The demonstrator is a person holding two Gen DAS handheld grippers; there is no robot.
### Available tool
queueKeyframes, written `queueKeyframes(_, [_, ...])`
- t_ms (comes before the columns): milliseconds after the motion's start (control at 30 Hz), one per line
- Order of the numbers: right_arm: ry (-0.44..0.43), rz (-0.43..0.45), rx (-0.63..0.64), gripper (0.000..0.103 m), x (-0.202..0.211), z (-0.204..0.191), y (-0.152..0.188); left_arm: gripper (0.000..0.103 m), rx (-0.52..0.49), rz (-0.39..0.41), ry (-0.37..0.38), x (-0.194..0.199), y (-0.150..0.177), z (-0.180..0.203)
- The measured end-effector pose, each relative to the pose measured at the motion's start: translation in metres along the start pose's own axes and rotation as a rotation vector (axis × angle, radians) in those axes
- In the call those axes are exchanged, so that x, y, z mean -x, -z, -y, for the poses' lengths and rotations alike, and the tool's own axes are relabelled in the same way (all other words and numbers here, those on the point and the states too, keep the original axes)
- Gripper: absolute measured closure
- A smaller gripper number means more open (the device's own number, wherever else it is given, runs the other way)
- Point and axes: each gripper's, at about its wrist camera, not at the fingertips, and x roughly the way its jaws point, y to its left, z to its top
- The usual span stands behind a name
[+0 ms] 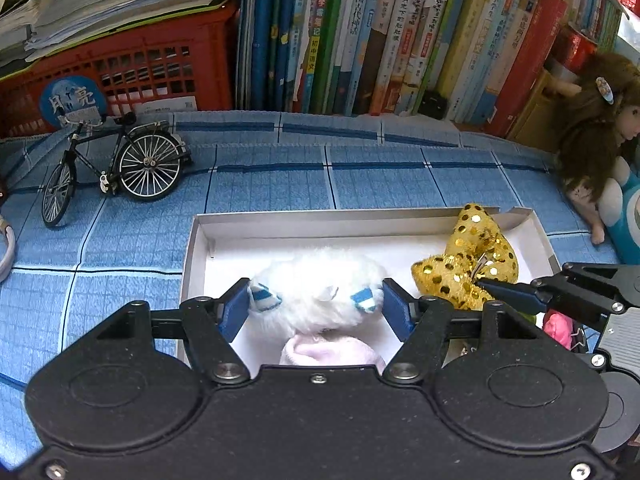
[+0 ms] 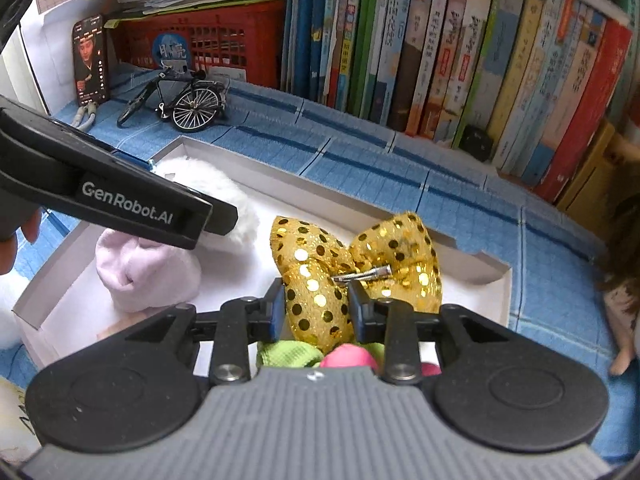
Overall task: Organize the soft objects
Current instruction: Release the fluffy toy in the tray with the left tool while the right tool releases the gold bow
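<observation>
A model bicycle [image 1: 116,164] in black stood on the blue checked cloth [image 1: 272,184] at the far left, before a red crate [image 1: 132,64] stacked with papers, as two hand-held grippers worked inside a shallow white box [image 1: 320,220] at the centre of the desk. The left gripper [image 1: 316,308] had its blue-padded jaws spread wide on either side of a fluffy white plush toy [image 1: 316,284], whose two small blue-and-white striped ears sat just inside the pads; whether the pads pressed the fur or merely flanked it could not be told. A pale pink knitted hat [image 1: 332,350], soft and rumpled, lay in the box just beneath the plush, touching it. To the right, in the same box, sat a gold bow [image 2: 352,268] covered in shiny round sequins, puffed into two lobes, with a silver hair clip [image 2: 362,274] across its middle. The right gripper [image 2: 318,312] was closed around the bow's lower lobe, its dark pads pressing the fabric from both sides. Below that gripper, a green cloth [image 2: 288,354] and a bright pink soft item [image 2: 350,356] showed at the box's near edge, partly hidden. A row of upright books [image 1: 380,32] lined the back of the desk, and a long-haired doll [image 1: 596,140] leaned at the far right, outside the box
</observation>
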Motion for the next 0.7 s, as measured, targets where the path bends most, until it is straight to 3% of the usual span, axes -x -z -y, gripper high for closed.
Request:
queueKeyframes(433, [0.052, -0.092, 0.005, 0.065, 0.006, -0.004, 0.003, 0.036, 0.000, -0.015, -0.028, 0.009, 0.008, -0.003])
queueKeyframes(500, [0.061, -0.086, -0.004, 0.062, 0.009, -0.004, 0.004, 0.036, -0.001, -0.014, -0.031, 0.011, 0.010, -0.002])
queueKeyframes(533, [0.066, -0.075, -0.012, 0.049, 0.011, -0.003, 0.005, 0.037, -0.003, -0.012, -0.032, 0.013, 0.010, -0.002])
queueKeyframes(567, [0.071, -0.070, -0.022, 0.043, 0.012, -0.002, 0.005, 0.037, -0.005, -0.007, -0.033, 0.015, 0.010, -0.001])
queueKeyframes(700, [0.060, -0.042, -0.048, 0.040, 0.019, 0.001, 0.008, 0.036, -0.009, 0.013, -0.026, 0.026, 0.009, 0.000])
